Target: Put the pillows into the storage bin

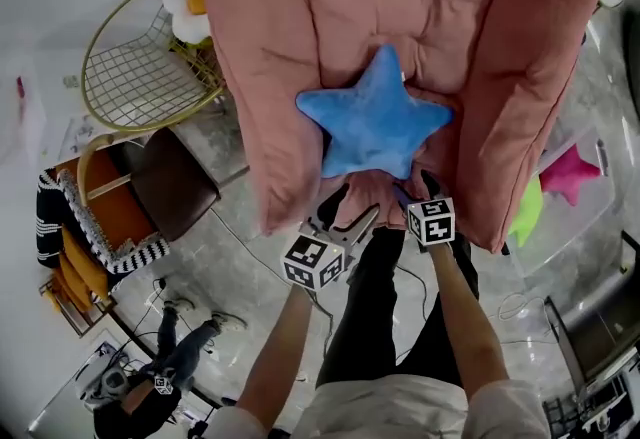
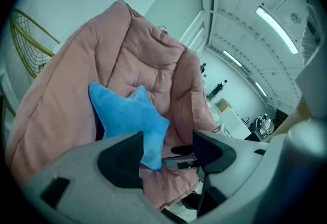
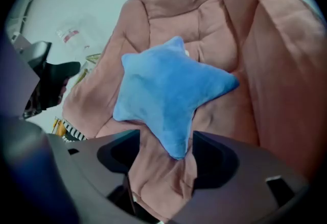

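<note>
Pink lounge chair (image 1: 300, 47), clear storage bin (image 1: 585, 222) beside it already holding pink pillow (image 1: 572, 172) and green pillow (image 1: 527, 212); blue star pillow (image 1: 375, 122) lying on the seat, not yet lifted; left gripper (image 2: 166, 146) and right gripper (image 3: 161, 151) spread wide, gripping nothing, the right straddling one star point
</note>
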`<state>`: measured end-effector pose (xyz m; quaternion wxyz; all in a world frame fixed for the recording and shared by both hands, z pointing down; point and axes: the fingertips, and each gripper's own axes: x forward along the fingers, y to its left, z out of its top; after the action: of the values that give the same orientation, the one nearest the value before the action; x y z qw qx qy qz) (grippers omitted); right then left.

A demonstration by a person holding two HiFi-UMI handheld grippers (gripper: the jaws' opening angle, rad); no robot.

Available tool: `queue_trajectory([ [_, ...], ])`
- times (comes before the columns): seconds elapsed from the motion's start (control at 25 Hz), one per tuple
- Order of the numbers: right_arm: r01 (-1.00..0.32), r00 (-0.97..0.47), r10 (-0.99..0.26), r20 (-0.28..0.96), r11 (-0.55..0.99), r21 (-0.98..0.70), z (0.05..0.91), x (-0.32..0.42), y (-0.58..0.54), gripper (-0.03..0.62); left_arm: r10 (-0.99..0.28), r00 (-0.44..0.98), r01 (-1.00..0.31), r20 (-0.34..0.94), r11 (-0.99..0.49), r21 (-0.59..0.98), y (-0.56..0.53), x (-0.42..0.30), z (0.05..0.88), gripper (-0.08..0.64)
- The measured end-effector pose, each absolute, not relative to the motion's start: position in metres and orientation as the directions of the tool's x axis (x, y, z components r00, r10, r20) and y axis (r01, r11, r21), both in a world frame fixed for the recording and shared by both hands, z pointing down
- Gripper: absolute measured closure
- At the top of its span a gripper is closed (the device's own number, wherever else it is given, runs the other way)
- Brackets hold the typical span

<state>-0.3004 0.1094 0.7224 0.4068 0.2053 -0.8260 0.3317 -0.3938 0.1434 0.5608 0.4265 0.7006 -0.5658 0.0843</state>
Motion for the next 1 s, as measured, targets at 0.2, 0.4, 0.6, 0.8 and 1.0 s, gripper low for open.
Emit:
queue_trajectory([
  [0.2,-0.607,-0.514,-0.052,0.856,0.728,-0.32,0.765,-0.321,0.11,0.212,-0.703,0.343,-0.872,0.623,0.009,0.49,0.157,-0.405,0.57,0.259],
  [0.4,-0.601,-0.433,-0.081,0.898,0.768,-0.221,0.793,-0.337,0.1,0.152,-0.724,0.303,-0.887,0.62,0.023,0.46,0.154,-0.435,0.567,0.259],
  [0.6,-0.598,-0.361,-0.017,0.932,0.771,-0.218,0.821,-0.345,0.096,0.12,-0.737,0.263,-0.89,0.622,0.063,0.451,0.162,-0.463,0.573,0.259],
  [0.8,-0.577,-0.371,-0.035,0.928,0.791,-0.202,0.807,-0.352,0.09,0.245,-0.728,0.265,-0.886,0.633,0.076,0.458,0.17,-0.47,0.58,0.259],
  [1.0,-0.575,-0.432,-0.066,0.9,0.789,-0.218,0.775,-0.344,0.097,0.294,-0.722,0.281,-0.887,0.633,0.056,0.458,0.166,-0.456,0.586,0.259],
])
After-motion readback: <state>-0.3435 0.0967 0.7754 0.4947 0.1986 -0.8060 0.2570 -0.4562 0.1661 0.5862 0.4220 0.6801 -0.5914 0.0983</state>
